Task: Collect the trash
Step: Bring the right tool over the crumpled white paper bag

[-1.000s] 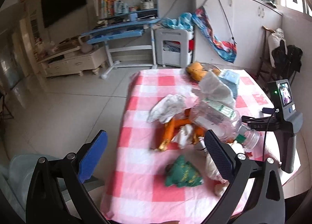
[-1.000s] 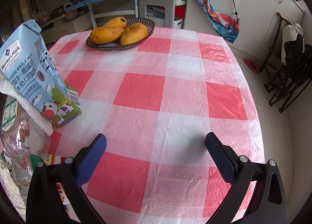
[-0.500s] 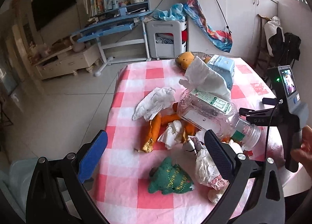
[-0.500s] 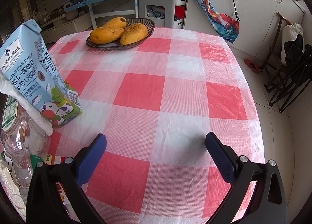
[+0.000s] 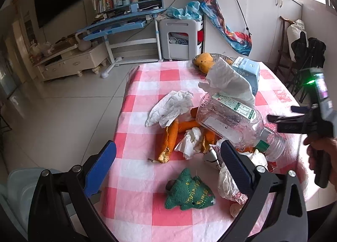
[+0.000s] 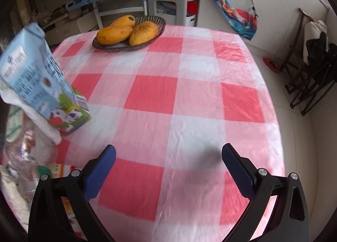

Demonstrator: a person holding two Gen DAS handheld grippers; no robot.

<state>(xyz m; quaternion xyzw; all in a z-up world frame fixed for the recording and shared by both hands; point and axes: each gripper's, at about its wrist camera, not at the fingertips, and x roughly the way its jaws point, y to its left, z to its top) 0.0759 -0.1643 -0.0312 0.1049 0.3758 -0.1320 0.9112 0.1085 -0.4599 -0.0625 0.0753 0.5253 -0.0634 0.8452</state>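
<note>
Pink-and-white checked cloth (image 5: 134,170) covers the table; trash sits heaped on it. From the left wrist view, going left to right: the left gripper (image 5: 168,157) hangs over the near left edge of the table, blue pads wide apart, nothing between them. Past its left finger lies a long orange peel (image 5: 169,143), with a crumpled white tissue (image 5: 170,108) resting on its far end. Below, near the table's front edge, lies a green felt tree-shaped ornament (image 5: 188,194). At centre a smaller wad of tissue (image 5: 190,142) sits among more peel. A clear plastic bottle (image 5: 229,124) lies on its side atop the heap, neck with green ring pointing right; a white paper towel (image 5: 229,83) drapes over its far end. Behind that stands a light blue milk carton (image 5: 247,69), and beyond it a mango (image 5: 203,60) in a dish. A crinkled wrapper (image 5: 228,185) lies just beside the left gripper's right finger. At far right a hand (image 5: 322,153) grips the handle of the other tool. From the right wrist view: the milk carton (image 6: 42,86) leans at left, bottle (image 6: 23,153) blurred below it; a dark dish (image 6: 130,46) with three mangoes (image 6: 143,32) sits at the far side; the right gripper (image 6: 168,164) hovers over bare cloth, fingers spread, empty.
</note>
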